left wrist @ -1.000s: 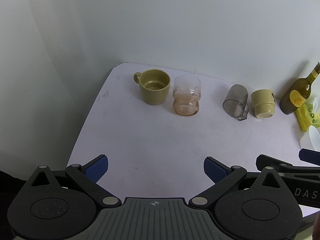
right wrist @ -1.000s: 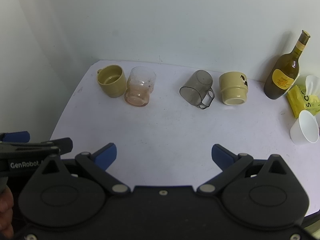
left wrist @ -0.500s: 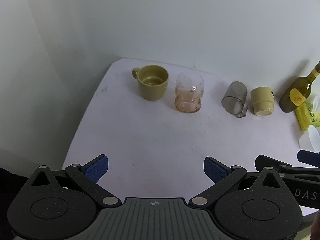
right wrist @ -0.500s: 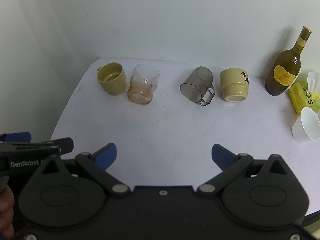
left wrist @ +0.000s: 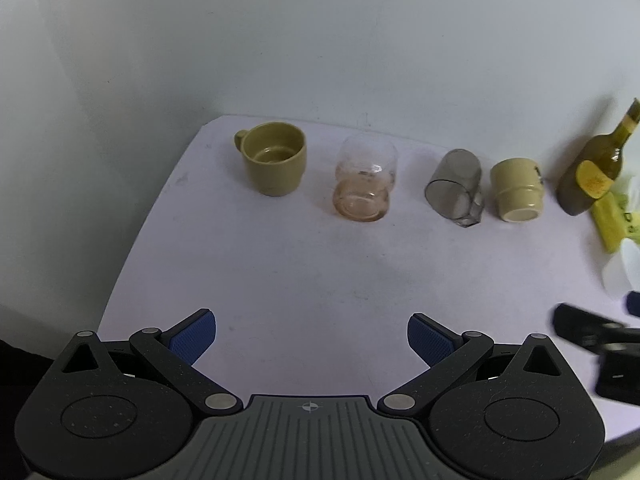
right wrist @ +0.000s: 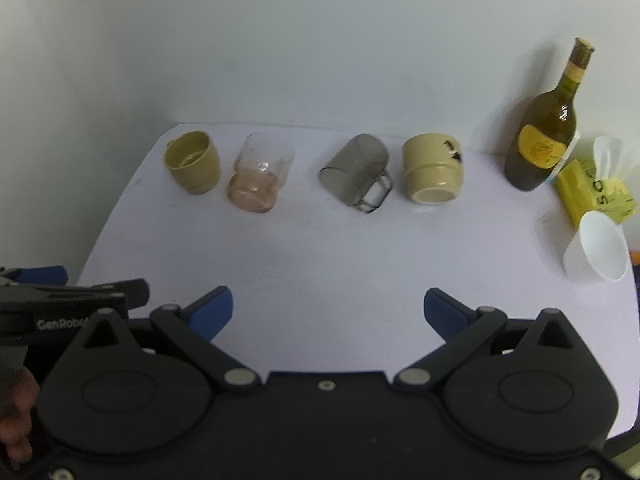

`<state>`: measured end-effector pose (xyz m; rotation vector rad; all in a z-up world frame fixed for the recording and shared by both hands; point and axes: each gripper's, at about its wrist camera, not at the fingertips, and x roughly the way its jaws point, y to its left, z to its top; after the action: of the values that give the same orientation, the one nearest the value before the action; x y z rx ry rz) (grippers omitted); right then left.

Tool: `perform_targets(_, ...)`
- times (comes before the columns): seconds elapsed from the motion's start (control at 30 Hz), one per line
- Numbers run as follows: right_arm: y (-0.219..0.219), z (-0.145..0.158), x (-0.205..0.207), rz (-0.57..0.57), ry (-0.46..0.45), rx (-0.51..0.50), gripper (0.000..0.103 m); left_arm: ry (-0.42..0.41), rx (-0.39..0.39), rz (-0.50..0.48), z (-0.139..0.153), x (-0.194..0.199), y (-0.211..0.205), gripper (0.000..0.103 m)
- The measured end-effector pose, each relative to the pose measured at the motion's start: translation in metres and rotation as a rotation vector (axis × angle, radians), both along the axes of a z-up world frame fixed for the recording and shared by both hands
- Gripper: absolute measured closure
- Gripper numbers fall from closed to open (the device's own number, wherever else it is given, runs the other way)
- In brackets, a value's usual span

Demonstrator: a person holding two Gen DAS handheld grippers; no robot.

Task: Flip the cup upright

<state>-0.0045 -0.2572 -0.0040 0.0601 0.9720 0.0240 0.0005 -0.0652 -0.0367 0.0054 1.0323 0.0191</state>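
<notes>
Four cups stand in a row at the back of the white table [left wrist: 320,280]. An olive mug [left wrist: 274,158] [right wrist: 193,162] is upright at the left. A clear pinkish glass [left wrist: 365,184] [right wrist: 260,178] is upright beside it. A smoky grey mug [left wrist: 456,188] [right wrist: 358,174] lies on its side. A cream cup [left wrist: 517,189] [right wrist: 433,167] lies on its side, its base toward me. My left gripper [left wrist: 312,336] is open and empty near the front edge. My right gripper [right wrist: 326,310] is open and empty, also far from the cups.
A dark wine bottle [right wrist: 546,140] [left wrist: 592,176] stands at the back right. A yellow packet [right wrist: 592,192] and a white paper cup [right wrist: 598,248] lie by the right edge. A white wall rises behind the table. The table's left edge drops off near the olive mug.
Both grippers have pulled back and risen a little, so the cups look slightly farther. The right gripper has shifted right in the left wrist view. No cup has moved.
</notes>
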Motion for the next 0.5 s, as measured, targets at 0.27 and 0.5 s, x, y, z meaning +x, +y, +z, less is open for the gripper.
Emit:
perform_targets(0.27,-0.038,-0.008,-0.012,0.01,-0.05,0.094,0.0,-0.048,-0.017,-0.011,-0.013,0.004,-0.019,0.0)
perform_targets(0.5,-0.048,-0.009,0.0,-0.059,0.043,0.155,0.001,0.0,-0.053,-0.12,-0.037,0.06,-0.015,0.0)
